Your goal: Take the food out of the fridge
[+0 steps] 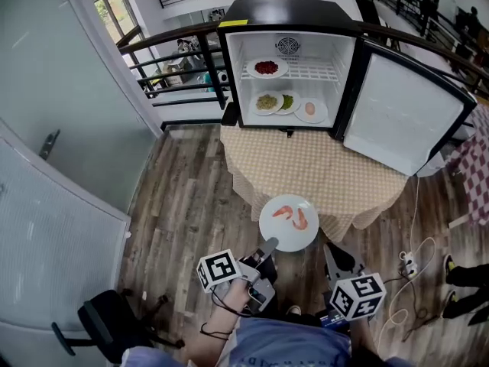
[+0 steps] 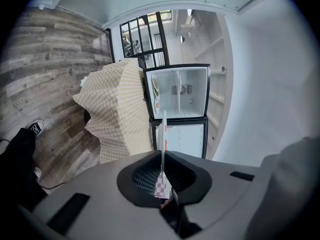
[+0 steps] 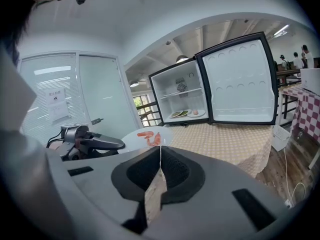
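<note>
Wood floor (image 2: 50, 59); plate (image 2: 163, 134) edge-on, left jaws

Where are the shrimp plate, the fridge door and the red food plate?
Shrimp plate (image 1: 287, 240): head view, bare front part.
Fridge door (image 1: 397, 117): head view, inner liner.
Red food plate (image 1: 282, 69): head view, right rim.

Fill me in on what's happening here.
A person works two handheld claws. The left claw is clamped on the rim of a white plate of shrimp, held in the air near the edge of the table. The right claw is shut and empty. Other plates of food sit in the open fridge.
</note>
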